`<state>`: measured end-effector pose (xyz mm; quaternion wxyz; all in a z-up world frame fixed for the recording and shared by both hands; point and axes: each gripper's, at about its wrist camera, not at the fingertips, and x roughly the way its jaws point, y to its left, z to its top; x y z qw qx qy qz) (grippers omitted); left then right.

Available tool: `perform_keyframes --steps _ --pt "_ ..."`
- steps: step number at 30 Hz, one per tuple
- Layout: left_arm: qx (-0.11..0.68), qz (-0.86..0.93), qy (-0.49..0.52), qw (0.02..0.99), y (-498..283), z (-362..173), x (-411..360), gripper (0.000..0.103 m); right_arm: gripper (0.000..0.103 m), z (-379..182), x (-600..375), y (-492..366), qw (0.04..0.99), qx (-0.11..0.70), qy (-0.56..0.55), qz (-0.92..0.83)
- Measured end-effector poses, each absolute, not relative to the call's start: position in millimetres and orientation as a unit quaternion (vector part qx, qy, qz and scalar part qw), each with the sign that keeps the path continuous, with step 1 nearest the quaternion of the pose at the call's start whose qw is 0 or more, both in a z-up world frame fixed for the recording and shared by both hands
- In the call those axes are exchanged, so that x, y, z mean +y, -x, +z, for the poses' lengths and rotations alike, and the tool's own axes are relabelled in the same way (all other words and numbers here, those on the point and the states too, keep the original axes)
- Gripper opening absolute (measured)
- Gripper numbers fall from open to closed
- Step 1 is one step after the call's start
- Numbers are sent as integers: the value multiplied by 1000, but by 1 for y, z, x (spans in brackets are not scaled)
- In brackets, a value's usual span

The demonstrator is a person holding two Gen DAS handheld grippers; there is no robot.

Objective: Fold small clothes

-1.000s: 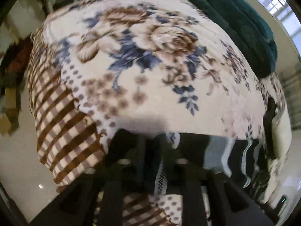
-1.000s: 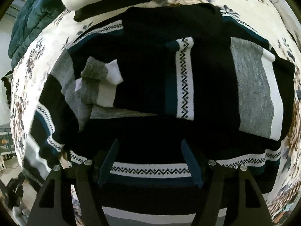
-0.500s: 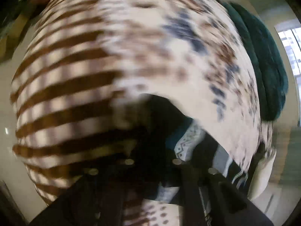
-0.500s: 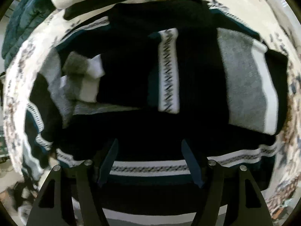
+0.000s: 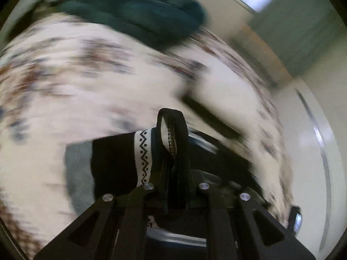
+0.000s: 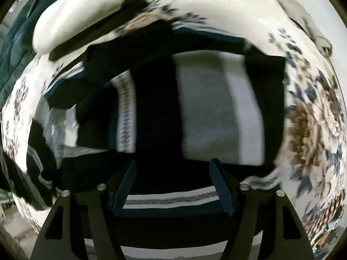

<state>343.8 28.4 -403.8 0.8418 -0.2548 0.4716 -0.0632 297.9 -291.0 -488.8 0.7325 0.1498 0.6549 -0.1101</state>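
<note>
A black sweater (image 6: 156, 112) with grey, white and teal bands and a zigzag stripe lies spread on a floral bedspread (image 6: 312, 117). My left gripper (image 5: 172, 151) is shut on a black hem edge of that sweater (image 5: 171, 130), and the fabric loops up between the pinched fingers, lifted off the bed. In the right wrist view my right gripper (image 6: 173, 186) points down over the sweater's lower part with its jaws wide apart and nothing between them. A sleeve is folded across the body at the left.
A dark teal quilt (image 5: 138, 10) is heaped at the bed's far end. A white pillow or folded cloth (image 6: 80, 15) on a dark item lies beside the sweater. Pale floor (image 5: 312, 173) runs along the bed's side.
The left gripper closed on the sweater's hem and swung fast across the bed, lifting the fabric; its view is blurred. The right gripper slid sideways over the sweater, still open.
</note>
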Motion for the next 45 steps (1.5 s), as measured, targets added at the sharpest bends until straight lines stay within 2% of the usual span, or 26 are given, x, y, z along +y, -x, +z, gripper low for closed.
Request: perform_keyframes --steps 5,8,9,11,12,13,17,19,21,26,27,28,29,33,37,41,45 --pt "510 -206 202 810 -359 -400 -138 10 71 -487 -352 -285 727 651 -166 -139" --pt "518 -233 155 809 -358 -396 -194 22 71 -487 -388 -270 718 652 -188 -153" --pt "513 -237 150 811 -359 -393 -200 31 71 -487 -394 -267 716 652 -196 -154" --pt "499 -238 143 821 -360 -389 -200 58 71 -484 -413 -259 713 648 -220 -152" --pt "497 -229 138 826 -359 -388 -195 79 71 -483 -419 -257 713 645 -232 -148" --pt "492 -207 130 836 -357 -386 -180 87 71 -480 -424 -255 714 640 -244 -142" --pt "493 -111 105 856 -363 -396 -114 89 71 -467 -433 -263 730 613 -285 -100" --pt "501 -53 94 858 -357 -406 -62 97 71 -465 -428 -278 741 602 -286 -82" --pt "516 -2 76 854 -346 -418 -21 98 71 -468 -419 -297 749 599 -273 -70" --pt "544 92 67 831 -334 -453 48 98 69 -509 -391 -345 730 630 -264 -33" --pt "546 104 69 828 -334 -458 55 98 51 -519 -385 -351 723 639 -261 -29" --pt "548 117 73 825 -335 -462 63 98 10 -527 -380 -356 717 648 -254 -27" --pt "547 125 77 824 -339 -464 63 98 4 -531 -375 -359 716 654 -243 -32" --pt "540 131 101 825 -356 -468 61 98 2 -485 -390 -344 764 599 -232 -61" --pt "539 106 106 829 -395 -477 46 98 2 -457 -434 -328 767 586 -236 -107" --pt "554 76 76 825 -434 -499 15 98 2 -476 -464 -328 743 611 -241 -128" --pt "595 66 15 801 -466 -541 -10 98 3 -499 -469 -341 738 630 -200 -135"
